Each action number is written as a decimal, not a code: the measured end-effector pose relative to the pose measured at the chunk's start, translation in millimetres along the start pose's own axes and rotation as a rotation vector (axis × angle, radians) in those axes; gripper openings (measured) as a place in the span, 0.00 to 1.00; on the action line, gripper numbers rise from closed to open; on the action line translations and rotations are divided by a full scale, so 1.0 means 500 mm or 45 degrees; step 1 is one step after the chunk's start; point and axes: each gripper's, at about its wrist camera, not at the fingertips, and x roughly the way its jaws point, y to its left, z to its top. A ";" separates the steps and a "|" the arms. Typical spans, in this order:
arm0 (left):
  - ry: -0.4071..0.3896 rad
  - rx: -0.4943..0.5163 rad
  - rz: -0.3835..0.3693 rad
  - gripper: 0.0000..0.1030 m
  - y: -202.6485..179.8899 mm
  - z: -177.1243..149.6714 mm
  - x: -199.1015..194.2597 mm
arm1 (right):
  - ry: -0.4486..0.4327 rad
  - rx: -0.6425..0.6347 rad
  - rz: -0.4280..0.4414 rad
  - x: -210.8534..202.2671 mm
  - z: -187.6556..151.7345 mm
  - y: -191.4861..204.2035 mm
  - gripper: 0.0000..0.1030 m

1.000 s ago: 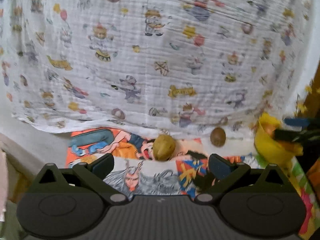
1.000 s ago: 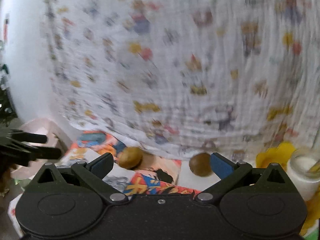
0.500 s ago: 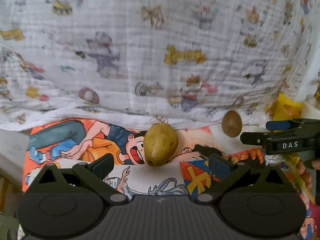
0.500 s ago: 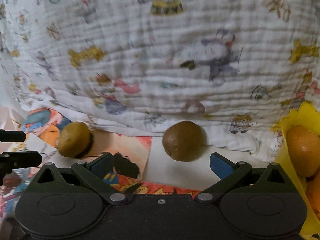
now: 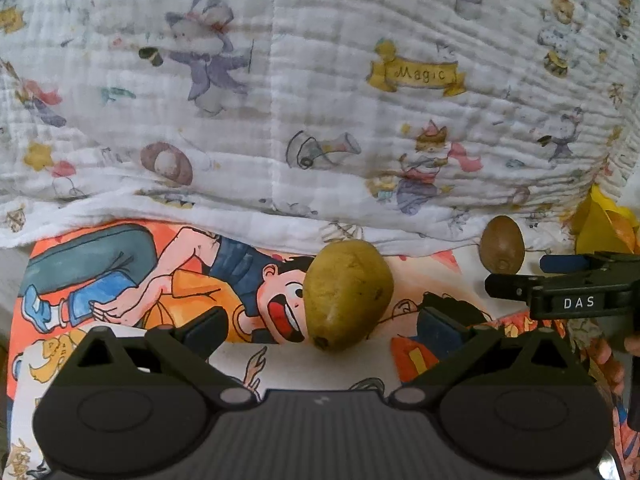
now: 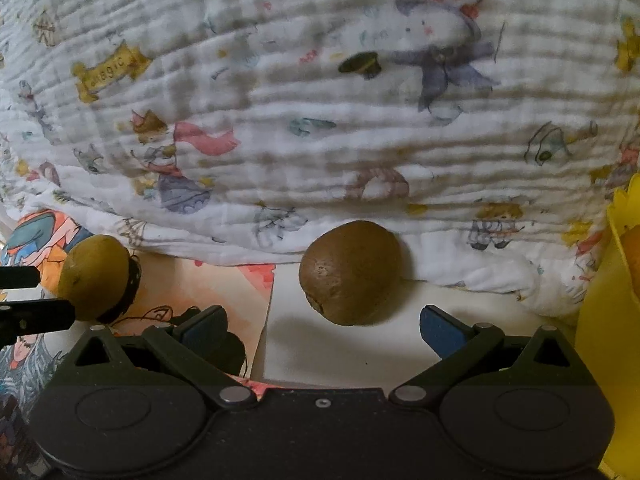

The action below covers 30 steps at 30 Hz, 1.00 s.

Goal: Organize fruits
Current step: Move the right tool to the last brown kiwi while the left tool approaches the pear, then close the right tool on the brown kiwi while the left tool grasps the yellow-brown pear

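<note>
A yellow-green pear-like fruit (image 5: 347,294) lies on a cartoon-printed sheet (image 5: 120,280), just ahead of and between the fingers of my open left gripper (image 5: 322,330). The same fruit (image 6: 94,276) shows at the left of the right wrist view. A brown kiwi (image 6: 352,272) rests on a white surface (image 6: 340,354) against the cloth, straight ahead of my open right gripper (image 6: 320,330). That kiwi (image 5: 502,244) also appears at the right of the left wrist view, behind the right gripper's fingers (image 5: 516,290). Neither gripper touches its fruit.
A white cloth (image 5: 320,100) printed with cartoon animals hangs as a wall right behind both fruits. A yellow container (image 6: 612,312) holding an orange fruit (image 6: 634,256) stands at the far right. The left gripper's fingers (image 6: 36,314) reach in at the left edge.
Both grippers have moved forward and down toward the table. Each fruit now looks much larger and sits between its gripper's open fingers. The fruits themselves have not moved.
</note>
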 end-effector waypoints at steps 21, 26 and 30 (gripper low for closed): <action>-0.035 -0.020 -0.043 0.77 -0.007 -0.002 0.053 | -0.114 0.200 -0.046 0.044 -0.017 -0.042 0.70; -0.054 -0.023 -0.037 0.68 -0.011 -0.003 0.056 | -0.141 0.217 -0.037 0.042 -0.030 -0.045 0.56; -0.056 -0.051 -0.065 0.58 -0.009 -0.003 0.053 | -0.153 0.217 -0.040 0.041 -0.037 -0.041 0.56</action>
